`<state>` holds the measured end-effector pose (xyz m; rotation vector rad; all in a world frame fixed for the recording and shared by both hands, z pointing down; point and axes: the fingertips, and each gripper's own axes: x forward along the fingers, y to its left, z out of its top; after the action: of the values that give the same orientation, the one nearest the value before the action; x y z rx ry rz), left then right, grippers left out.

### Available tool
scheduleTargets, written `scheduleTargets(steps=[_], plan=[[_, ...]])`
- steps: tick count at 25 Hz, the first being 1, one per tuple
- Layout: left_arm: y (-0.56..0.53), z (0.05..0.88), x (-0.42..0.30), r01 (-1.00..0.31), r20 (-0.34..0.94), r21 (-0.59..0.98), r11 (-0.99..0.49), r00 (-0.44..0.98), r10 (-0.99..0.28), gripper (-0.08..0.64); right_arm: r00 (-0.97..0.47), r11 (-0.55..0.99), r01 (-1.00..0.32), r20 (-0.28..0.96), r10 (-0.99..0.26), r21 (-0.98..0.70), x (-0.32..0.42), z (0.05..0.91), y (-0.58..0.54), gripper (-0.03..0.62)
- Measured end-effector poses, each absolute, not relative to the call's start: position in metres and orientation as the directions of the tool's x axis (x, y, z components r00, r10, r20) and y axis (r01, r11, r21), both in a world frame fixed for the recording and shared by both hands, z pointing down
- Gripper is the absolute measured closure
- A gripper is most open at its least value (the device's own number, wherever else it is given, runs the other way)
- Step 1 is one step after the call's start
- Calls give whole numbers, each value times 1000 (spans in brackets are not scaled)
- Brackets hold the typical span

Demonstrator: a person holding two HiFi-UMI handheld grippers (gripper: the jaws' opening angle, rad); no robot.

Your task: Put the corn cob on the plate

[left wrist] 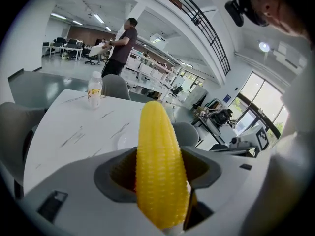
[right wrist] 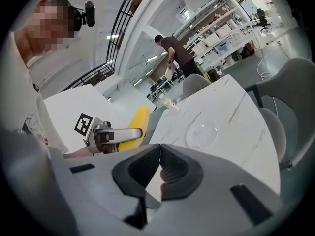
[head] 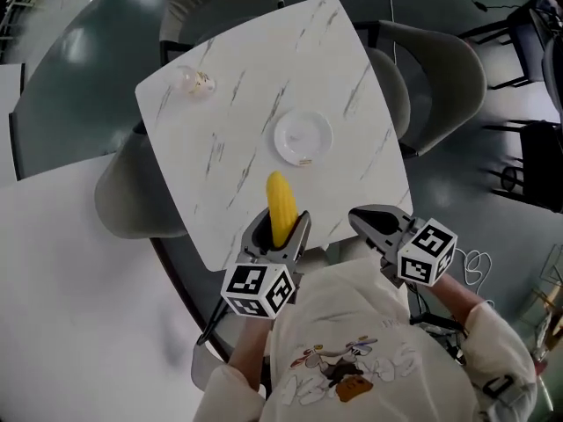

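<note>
The left tongs (head: 280,229) clamp the corn cob (head: 281,202) by its base, over the near edge of the worktop (head: 237,86). The right tongs (head: 374,221) are closed and empty. The cob is best carried forward to the plate (head: 303,136) mid-worktop, lowered flat, then released.

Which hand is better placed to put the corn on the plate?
Left. The left gripper is shut on the corn, which points toward the plate just ahead. The right gripper is shut and empty, off to the side.
</note>
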<state>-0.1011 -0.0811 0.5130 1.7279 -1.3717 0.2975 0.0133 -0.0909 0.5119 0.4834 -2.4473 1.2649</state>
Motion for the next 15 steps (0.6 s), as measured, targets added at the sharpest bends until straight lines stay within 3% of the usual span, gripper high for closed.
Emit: scheduleTargets(steps=[15], plan=[[-132,612,-105,-928,768,366,70,259,-585,294,-872,561,-445,481,-92,-699,-12,586,-154,586]])
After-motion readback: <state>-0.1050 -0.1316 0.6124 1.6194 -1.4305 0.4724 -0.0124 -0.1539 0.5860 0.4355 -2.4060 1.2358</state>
